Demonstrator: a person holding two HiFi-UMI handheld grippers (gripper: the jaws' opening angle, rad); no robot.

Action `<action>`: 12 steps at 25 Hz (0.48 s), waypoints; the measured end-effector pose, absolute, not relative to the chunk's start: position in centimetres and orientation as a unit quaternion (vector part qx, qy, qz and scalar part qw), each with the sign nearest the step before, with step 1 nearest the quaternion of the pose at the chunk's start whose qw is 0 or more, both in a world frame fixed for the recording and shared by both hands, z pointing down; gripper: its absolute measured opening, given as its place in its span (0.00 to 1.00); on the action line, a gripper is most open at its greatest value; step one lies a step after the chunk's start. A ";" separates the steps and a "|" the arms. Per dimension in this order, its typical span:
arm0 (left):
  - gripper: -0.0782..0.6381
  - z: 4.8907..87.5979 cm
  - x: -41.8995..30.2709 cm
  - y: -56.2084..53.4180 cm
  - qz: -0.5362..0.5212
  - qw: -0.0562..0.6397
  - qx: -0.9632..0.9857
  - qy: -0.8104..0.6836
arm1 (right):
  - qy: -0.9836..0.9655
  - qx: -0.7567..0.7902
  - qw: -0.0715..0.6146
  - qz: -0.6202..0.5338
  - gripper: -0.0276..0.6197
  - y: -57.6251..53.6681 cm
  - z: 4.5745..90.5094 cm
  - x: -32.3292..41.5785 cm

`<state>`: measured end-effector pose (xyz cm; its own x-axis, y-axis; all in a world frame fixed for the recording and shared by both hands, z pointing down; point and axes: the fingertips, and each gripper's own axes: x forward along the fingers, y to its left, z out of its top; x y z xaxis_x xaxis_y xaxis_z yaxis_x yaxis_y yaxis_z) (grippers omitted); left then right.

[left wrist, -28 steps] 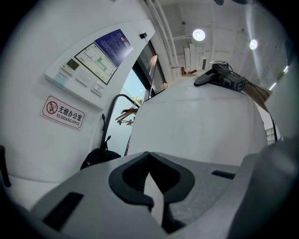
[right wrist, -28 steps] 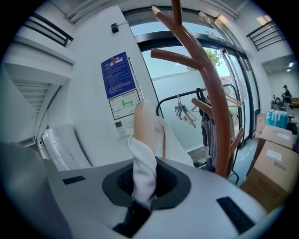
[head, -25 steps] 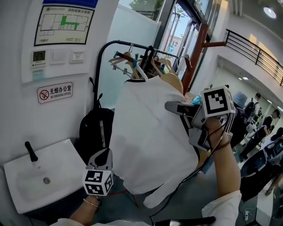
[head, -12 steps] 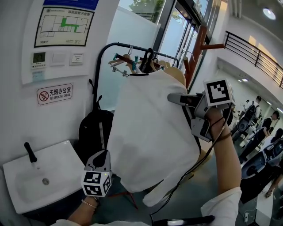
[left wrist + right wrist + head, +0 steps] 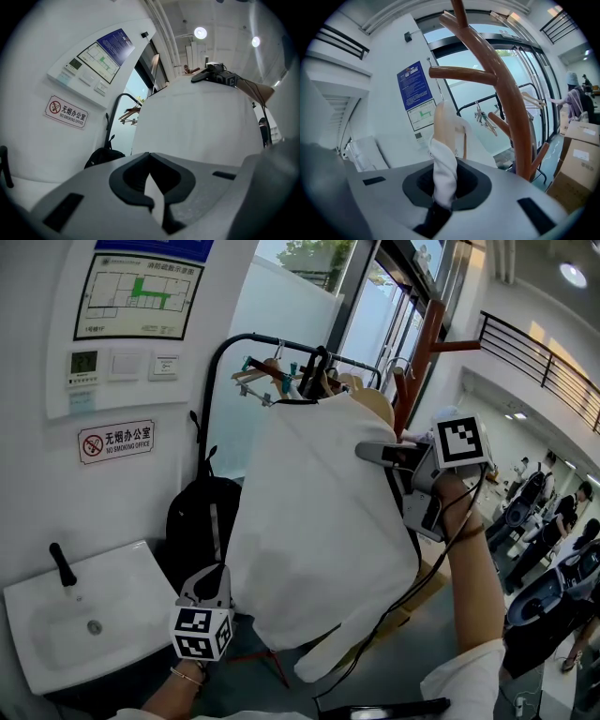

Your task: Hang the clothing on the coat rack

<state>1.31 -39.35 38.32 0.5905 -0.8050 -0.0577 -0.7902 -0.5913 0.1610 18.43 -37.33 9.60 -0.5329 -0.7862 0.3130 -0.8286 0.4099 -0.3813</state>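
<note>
A white shirt (image 5: 319, 521) hangs on a wooden hanger (image 5: 373, 404), its shoulder up near the brown wooden coat rack (image 5: 427, 343). My right gripper (image 5: 368, 452) is shut on the shirt's shoulder; in the right gripper view bunched white cloth (image 5: 443, 168) fills the jaws of the right gripper (image 5: 440, 199), with the wooden hanger (image 5: 442, 123) above them. The coat rack (image 5: 508, 98) rises just to their right. My left gripper (image 5: 217, 576) sits low by the shirt's bottom edge. In the left gripper view the left gripper (image 5: 152, 185) is shut on a strip of white cloth (image 5: 155, 201).
A black clothes rail (image 5: 220, 357) with several hangers stands behind the shirt, and a black backpack (image 5: 195, 521) leans under it. A white sink (image 5: 33, 638) is at lower left. Cardboard boxes (image 5: 576, 159) lie right of the coat rack. People stand at far right.
My right gripper has lifted the shirt and hanger a little higher and closer to the coat rack. The left gripper has stayed at the shirt's bottom edge.
</note>
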 end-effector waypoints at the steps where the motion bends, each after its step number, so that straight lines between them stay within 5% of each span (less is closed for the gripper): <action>1: 0.12 38.4 1.3 -39.4 -0.062 0.060 0.890 -0.449 | -0.839 0.481 0.040 0.253 0.11 -37.4 9.6 18.6; 12: 0.12 38.4 2.0 -39.9 -0.057 0.061 0.891 -0.446 | -0.840 0.469 0.001 0.272 0.11 -38.4 10.6 20.1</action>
